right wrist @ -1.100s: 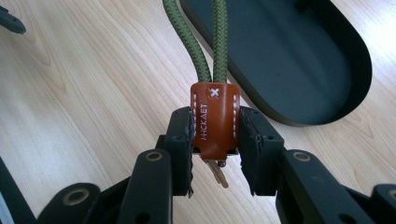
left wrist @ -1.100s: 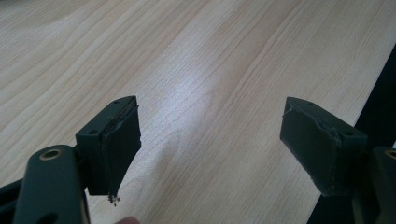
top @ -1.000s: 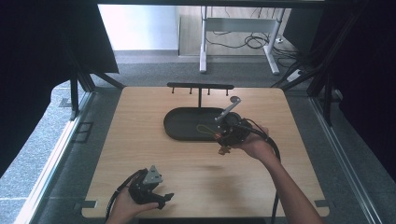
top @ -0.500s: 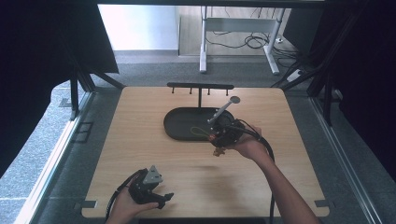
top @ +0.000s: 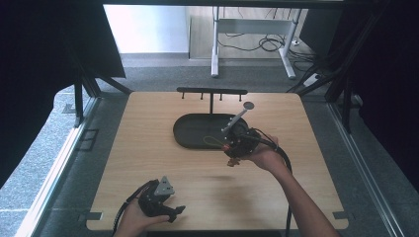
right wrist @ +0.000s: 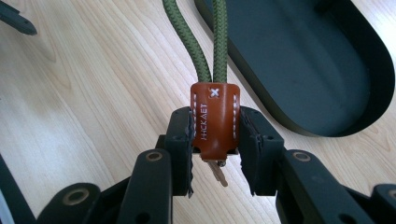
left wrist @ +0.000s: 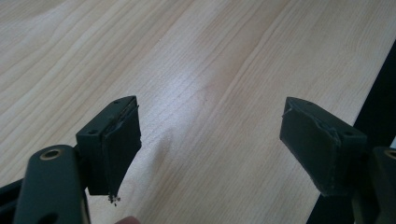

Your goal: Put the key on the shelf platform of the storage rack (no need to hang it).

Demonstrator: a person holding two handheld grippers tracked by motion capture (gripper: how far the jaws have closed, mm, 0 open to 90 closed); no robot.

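In the right gripper view, the right gripper [right wrist: 215, 149] is clamped on a brown leather tab [right wrist: 214, 119] with white stitching, its two black jaws pressing on the tab's sides at the centre of the frame. A doubled olive-green cord [right wrist: 212, 42] rises from the tab toward the top edge, and a small metal piece shows under the tab between the jaws. A black oval tray [right wrist: 303, 60] lies in the upper right of that frame, on the light wooden table [right wrist: 93, 93].

In the high view, the right gripper [top: 236, 143] sits just right of centre at the tray's [top: 190, 133] right end, with the cord [top: 212, 142] lying over the tray's edge. A black rack with pegs [top: 211, 92] stands behind the tray.

The left gripper [top: 170, 211] rests at the lower left, near the table's front edge. In the left gripper view its jaws stand wide apart, with bare wood between them.
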